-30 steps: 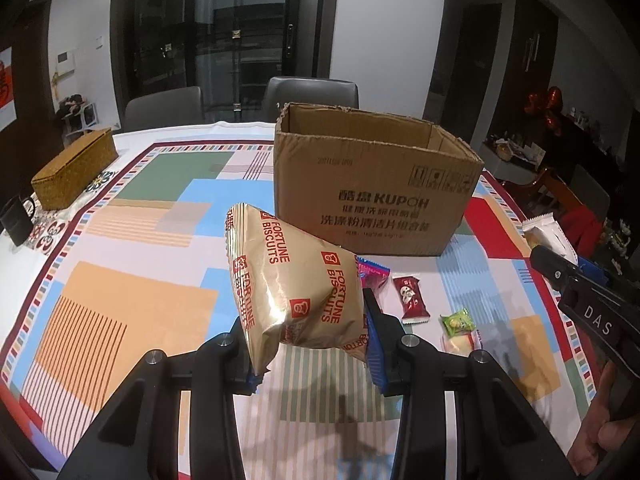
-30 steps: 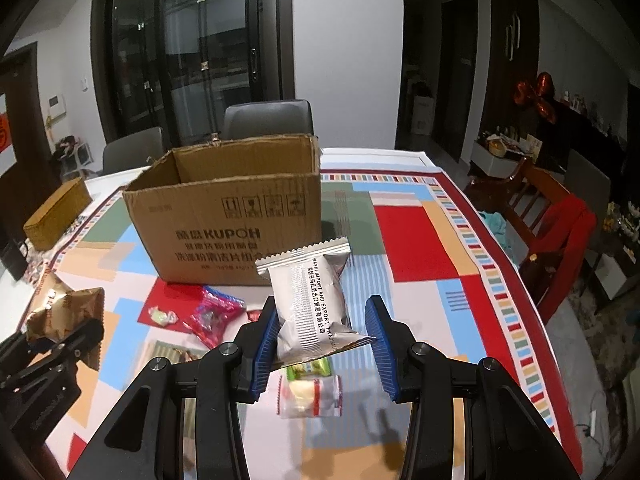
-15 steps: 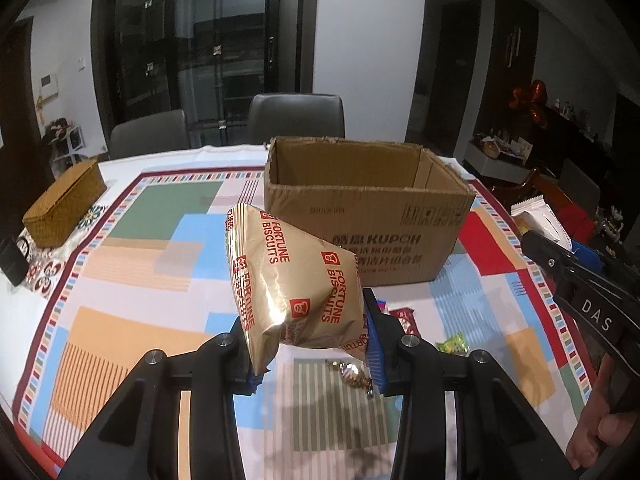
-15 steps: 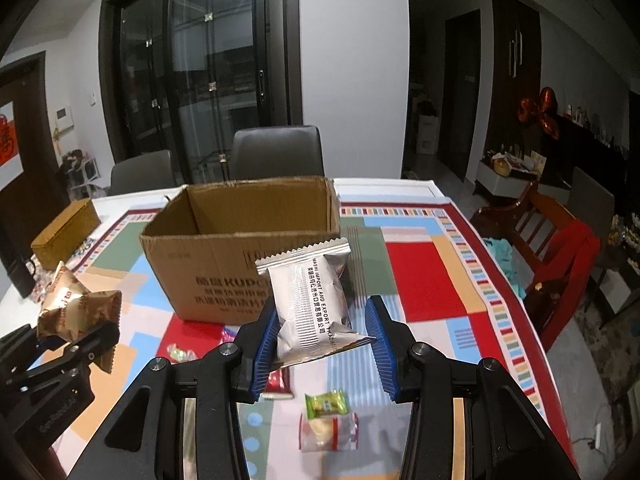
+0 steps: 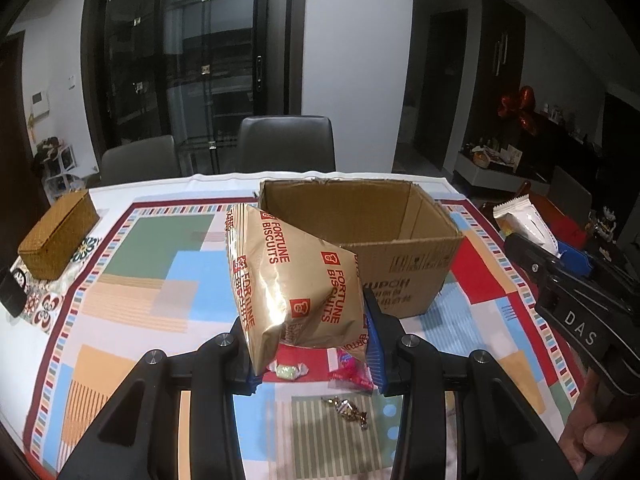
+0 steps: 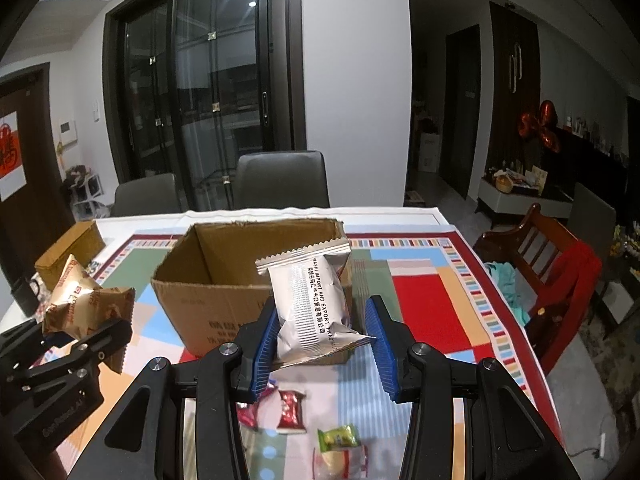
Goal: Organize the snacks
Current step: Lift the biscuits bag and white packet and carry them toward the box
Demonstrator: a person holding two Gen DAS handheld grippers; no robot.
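Left wrist view: left gripper (image 5: 310, 354) clamped on gold biscuit bag (image 5: 292, 276), held above table (image 5: 132, 280), short of open box (image 5: 360, 236). Right gripper (image 6: 324, 350) narrowed around silver packet (image 6: 312, 308); only the left pad clearly touches. Risk: packet slipping out, or bag snagging box rim. Bag's long axis tilts up-left; packet stands upright, crimped end up.
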